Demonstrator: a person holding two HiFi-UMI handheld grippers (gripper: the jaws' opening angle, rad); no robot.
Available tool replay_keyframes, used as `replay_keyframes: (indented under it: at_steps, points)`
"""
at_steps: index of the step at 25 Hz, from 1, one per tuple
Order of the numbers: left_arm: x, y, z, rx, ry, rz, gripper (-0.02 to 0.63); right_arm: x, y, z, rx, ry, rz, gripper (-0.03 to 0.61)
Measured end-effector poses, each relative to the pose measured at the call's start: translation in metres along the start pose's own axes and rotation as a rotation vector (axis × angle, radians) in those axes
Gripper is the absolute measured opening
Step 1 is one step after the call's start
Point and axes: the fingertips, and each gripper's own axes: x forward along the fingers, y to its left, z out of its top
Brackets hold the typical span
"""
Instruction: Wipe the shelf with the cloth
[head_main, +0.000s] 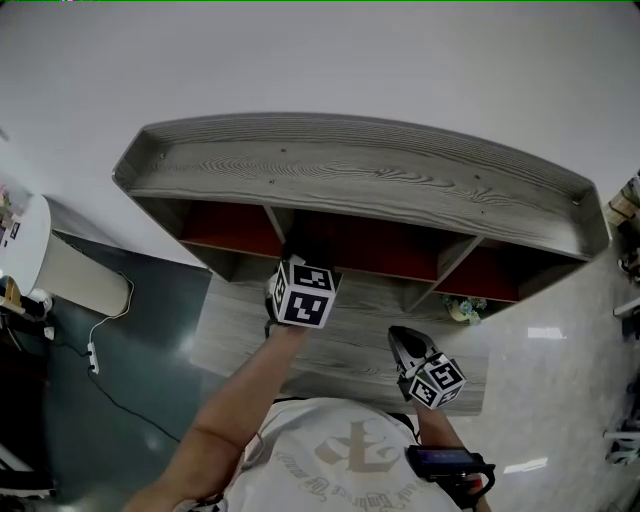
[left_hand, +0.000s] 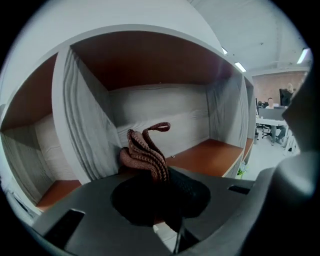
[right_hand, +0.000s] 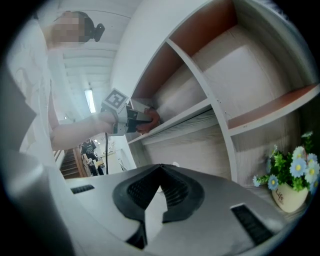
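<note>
Left claw: your left claw (left_hand: 162, 175) is clamped on the cloth, its jaws closed round the cloth's lower part.
Cloth: the brown knitted cloth (left_hand: 146, 150) stands bunched in folds above the jaws, and one loop curls out at 1 o'clock of the bunch.
Cloth's place: it sits inside the middle compartment of the upper row, just in front of the upright divider (left_hand: 80, 117) at 10 o'clock of it. The reddish compartment floor (left_hand: 210, 155) shows at 3 o'clock. You cannot tell whether the cloth presses on that floor.
Shelf: the shelf (head_main: 350, 160) is grey wood grain with reddish insides. In the head view its top board lies at 12 o'clock of your body.
Marker cube: the left claw's marker cube (head_main: 302, 295) sits just outside the compartment mouth, and your forearm (head_main: 235, 405) runs back toward 7 o'clock.
Right claw: your right claw (right_hand: 160, 167) has its tips together with nothing between them. In the head view it is at 4 o'clock of the marker cube, well apart from the cloth, over the lower board (head_main: 250, 330).
Flower pot: a small flower pot (right_hand: 290, 192) stands at 3 o'clock of the right claw, in the lower right compartment.
</note>
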Motion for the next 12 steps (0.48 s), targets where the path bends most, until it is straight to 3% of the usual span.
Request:
replay_keyframes:
  at_steps: [7,12]
  points:
    - [0.021,0.002,-0.009,0.026,0.097,0.122,0.069,-0.018,-0.012,0.0,-0.004,0.017,0.046,0.005]
    - [0.034,0.001,-0.018,0.02,0.163,0.155,0.069,-0.032,-0.019,0.003,-0.007,0.014,0.066,0.005]
